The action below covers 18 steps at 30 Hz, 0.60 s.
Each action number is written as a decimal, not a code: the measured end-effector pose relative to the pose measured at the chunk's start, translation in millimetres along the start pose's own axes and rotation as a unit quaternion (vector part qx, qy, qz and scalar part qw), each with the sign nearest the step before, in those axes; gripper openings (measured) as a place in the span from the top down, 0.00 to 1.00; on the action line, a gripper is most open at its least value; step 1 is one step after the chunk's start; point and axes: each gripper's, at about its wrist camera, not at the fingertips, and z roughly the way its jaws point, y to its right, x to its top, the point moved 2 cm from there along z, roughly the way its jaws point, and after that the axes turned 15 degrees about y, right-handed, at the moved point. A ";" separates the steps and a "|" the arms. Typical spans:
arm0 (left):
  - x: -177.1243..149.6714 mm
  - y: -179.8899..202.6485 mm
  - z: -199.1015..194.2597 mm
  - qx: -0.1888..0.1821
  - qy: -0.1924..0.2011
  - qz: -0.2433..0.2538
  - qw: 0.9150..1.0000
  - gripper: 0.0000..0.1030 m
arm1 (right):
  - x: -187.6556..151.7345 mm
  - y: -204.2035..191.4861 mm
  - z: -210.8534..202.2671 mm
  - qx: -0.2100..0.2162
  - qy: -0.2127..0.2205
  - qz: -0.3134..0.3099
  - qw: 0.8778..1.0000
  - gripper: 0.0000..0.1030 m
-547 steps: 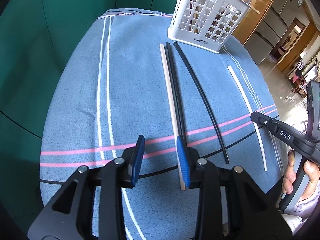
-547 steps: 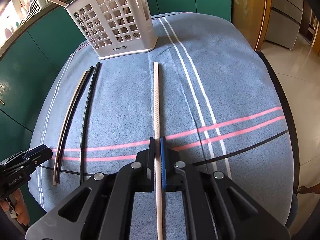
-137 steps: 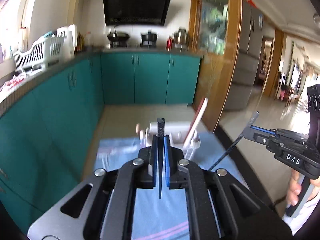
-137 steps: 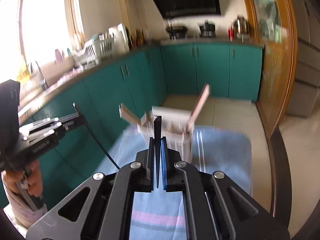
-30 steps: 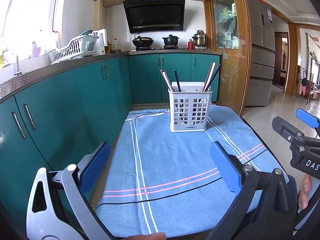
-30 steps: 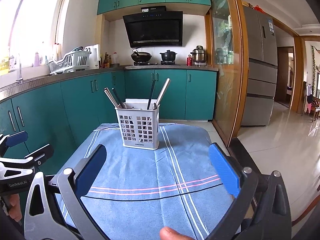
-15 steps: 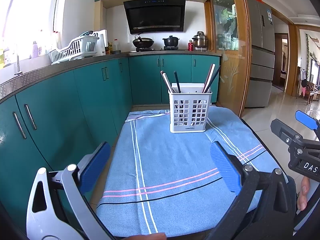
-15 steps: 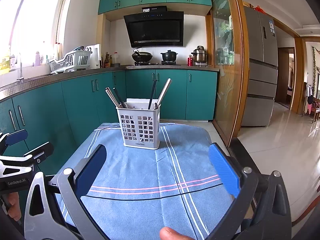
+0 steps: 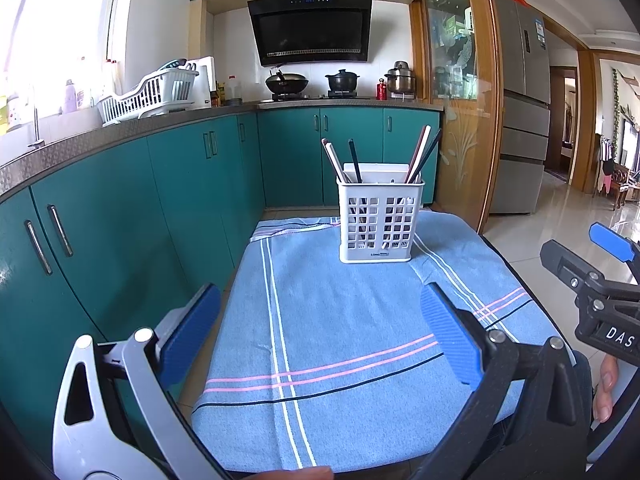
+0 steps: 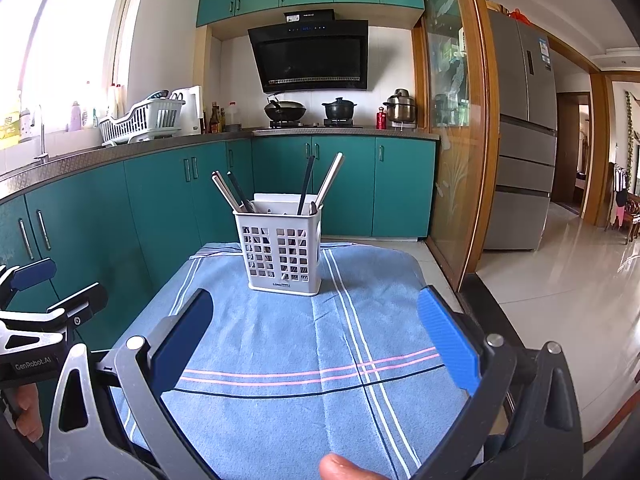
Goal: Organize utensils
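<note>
A white slotted utensil basket (image 9: 380,224) stands upright at the far end of the blue striped cloth (image 9: 344,320). Several chopsticks (image 9: 420,154), black and pale, lean out of its top. It also shows in the right wrist view (image 10: 282,254) with the chopsticks (image 10: 328,184) in it. My left gripper (image 9: 320,332) is wide open and empty, held back over the near end of the cloth. My right gripper (image 10: 316,332) is wide open and empty, also over the near end. Each gripper shows at the edge of the other's view.
The cloth covers a small table (image 10: 472,284) with dark edges. Teal kitchen cabinets (image 9: 160,208) run along the left and back. A glass door with a wooden frame (image 9: 464,120) and a tiled floor (image 10: 560,280) lie to the right.
Between 18 and 4.6 seconds ago both grippers lifted chopsticks off the cloth; these now stand in the basket. Over the last second both open grippers barely moved.
</note>
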 end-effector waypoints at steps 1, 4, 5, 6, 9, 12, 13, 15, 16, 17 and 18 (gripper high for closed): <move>-0.2 0.0 0.3 0.000 0.000 0.000 1.000 0.04 | -0.2 -0.1 -0.3 0.000 0.000 0.000 1.000 0.03; -0.9 -0.1 0.6 0.000 -0.001 0.000 1.000 0.04 | -0.1 -0.2 -0.2 0.000 -0.001 0.001 1.000 0.03; -1.2 0.0 0.5 0.000 -0.001 -0.001 1.000 0.04 | -0.3 0.1 0.1 0.000 -0.001 0.000 1.000 0.03; -1.5 -0.2 0.9 -0.001 -0.002 -0.003 1.000 0.04 | -0.7 0.2 0.2 0.001 -0.002 0.001 1.000 0.03; -2.7 -0.6 1.3 -0.002 -0.003 -0.007 1.000 0.04 | -1.8 0.2 0.4 0.001 -0.001 0.000 1.000 0.03; -3.8 0.3 1.7 -0.001 -0.003 -0.005 1.000 0.04 | -3.6 0.7 0.8 0.001 -0.001 0.000 1.000 0.03; -4.0 0.2 1.7 -0.002 -0.003 -0.005 1.000 0.04 | -3.5 0.8 0.8 0.001 -0.002 0.000 1.000 0.03; -4.1 0.6 1.5 -0.002 -0.003 -0.005 1.000 0.04 | -4.6 1.2 0.6 0.002 -0.003 0.001 1.000 0.03; -4.2 0.8 1.7 -0.001 -0.003 -0.004 1.000 0.04 | -5.0 1.0 0.3 0.002 -0.003 0.001 1.000 0.03; -4.4 1.1 1.8 -0.001 -0.004 -0.004 1.000 0.04 | -5.1 1.0 -0.1 0.002 -0.003 0.001 1.000 0.03; -4.4 1.3 1.9 -0.001 -0.003 -0.003 1.000 0.04 | -5.2 0.9 0.0 0.002 -0.003 0.001 1.000 0.03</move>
